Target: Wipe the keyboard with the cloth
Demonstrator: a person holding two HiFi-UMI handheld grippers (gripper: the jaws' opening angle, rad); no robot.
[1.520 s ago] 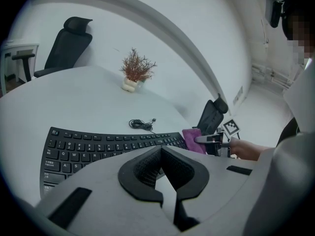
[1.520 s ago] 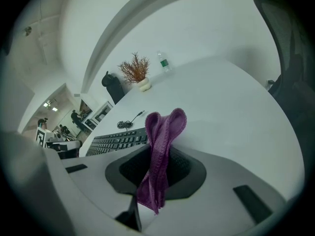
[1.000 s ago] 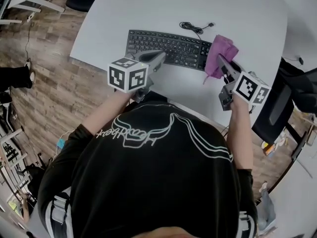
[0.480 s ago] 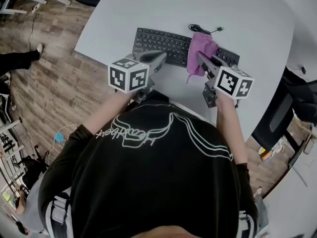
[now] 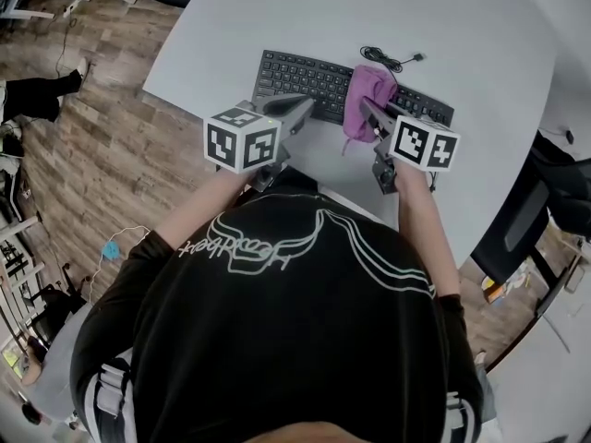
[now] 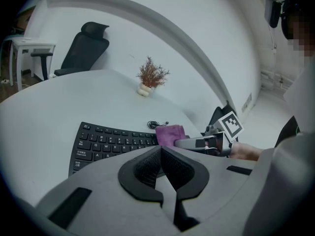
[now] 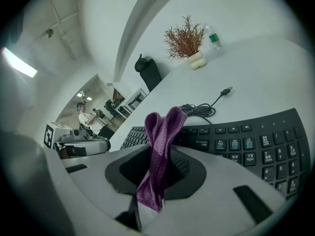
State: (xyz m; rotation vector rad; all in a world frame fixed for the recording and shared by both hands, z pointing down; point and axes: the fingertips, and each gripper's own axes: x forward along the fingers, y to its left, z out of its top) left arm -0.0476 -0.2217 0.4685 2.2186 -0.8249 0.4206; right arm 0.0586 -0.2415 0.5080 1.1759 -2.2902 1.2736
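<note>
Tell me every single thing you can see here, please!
table: one, white, under everything
keyboard: one, black, on the table
cable: one, black, coiled behind the keyboard
cloth: one, purple, over the keyboard, pinched in the right gripper
potted plant: one, reddish-brown in a white pot, far across the table
bottle: one, clear with a green label, beside the potted plant
office chair: one, black, at the table's far side
floor: one, brown wood pattern, left of the table
shirt: one, black with a white drawing, on the person
left gripper: one, grey, jaws together and empty, by the keyboard's front edge
right gripper: one, grey, jaws shut on the cloth
</note>
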